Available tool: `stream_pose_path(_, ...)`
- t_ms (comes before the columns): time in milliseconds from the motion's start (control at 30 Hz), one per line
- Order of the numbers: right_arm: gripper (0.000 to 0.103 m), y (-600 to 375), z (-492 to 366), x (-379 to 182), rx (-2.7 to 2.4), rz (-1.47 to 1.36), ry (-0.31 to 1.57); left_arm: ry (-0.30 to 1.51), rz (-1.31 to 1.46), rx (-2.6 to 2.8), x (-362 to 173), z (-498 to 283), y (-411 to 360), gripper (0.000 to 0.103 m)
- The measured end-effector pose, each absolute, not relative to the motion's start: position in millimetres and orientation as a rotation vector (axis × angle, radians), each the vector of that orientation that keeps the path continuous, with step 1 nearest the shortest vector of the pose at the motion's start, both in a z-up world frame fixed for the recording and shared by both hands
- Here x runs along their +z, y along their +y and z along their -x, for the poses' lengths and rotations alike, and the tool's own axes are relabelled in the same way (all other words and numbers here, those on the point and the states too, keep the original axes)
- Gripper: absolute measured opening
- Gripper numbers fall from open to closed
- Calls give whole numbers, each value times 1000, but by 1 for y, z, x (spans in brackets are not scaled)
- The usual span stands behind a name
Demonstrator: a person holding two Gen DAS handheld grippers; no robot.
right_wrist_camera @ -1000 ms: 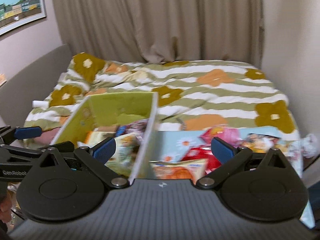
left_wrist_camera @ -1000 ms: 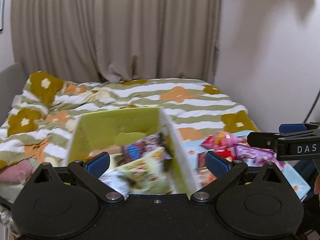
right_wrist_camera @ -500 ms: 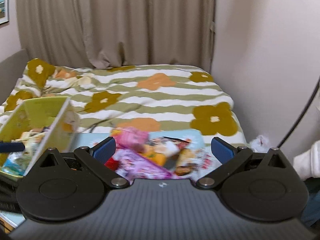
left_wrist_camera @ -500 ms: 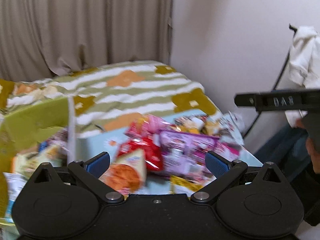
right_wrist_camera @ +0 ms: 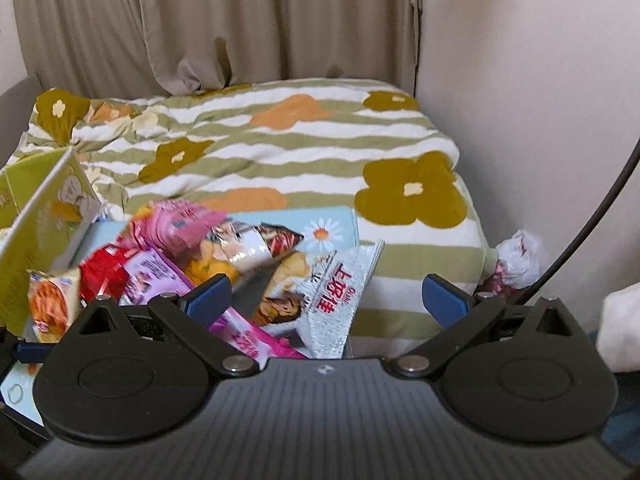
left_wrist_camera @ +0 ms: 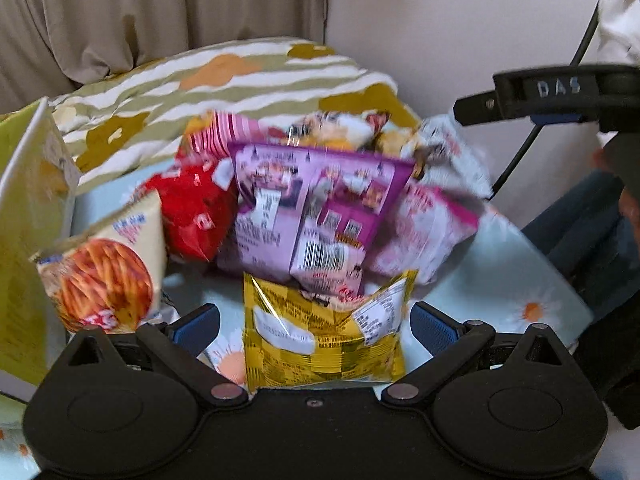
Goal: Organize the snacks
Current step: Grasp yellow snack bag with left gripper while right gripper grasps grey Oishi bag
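A heap of snack bags lies on a light blue flowered table. In the left wrist view my left gripper stands open, with a yellow foil bag lying between its fingers. Behind that are a purple bag, a red bag and a cream bag printed with orange sticks. My right gripper is open too, hovering over a silver bag with red lettering and a pink bag. The green box stands at the left.
A striped, flowered duvet covers the bed behind the table. Beige curtains hang at the back and a wall runs along the right. A black cable and crumpled wrapper sit at the right.
Both grippers have swung right, from the green box to the snack heap. The left one has come in close, with the yellow bag now between its open fingers.
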State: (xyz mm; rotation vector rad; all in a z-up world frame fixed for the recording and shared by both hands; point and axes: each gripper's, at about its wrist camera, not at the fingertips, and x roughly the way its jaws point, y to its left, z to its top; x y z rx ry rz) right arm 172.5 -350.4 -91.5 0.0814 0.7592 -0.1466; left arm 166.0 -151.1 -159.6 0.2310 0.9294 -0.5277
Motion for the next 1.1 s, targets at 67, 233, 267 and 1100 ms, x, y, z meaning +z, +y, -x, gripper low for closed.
stream_pose_path(67, 103, -354, -176, -99, -133, -86, 768, 940, -248, -515, -169, -168, -157, 103)
stream_pose_path(233, 103, -360, -185, -112, -103, -95, 778, 968, -237, -506, -185, -174, -163, 103)
stream_pose_path(267, 103, -361, -186, -114, -96, -97, 779, 977, -243, -498, -188, -175, -165, 103)
stream_pose_path(1100, 103, -370, -230, -148, -51, -142, 835, 980, -126, -533, -186, -175, -157, 79)
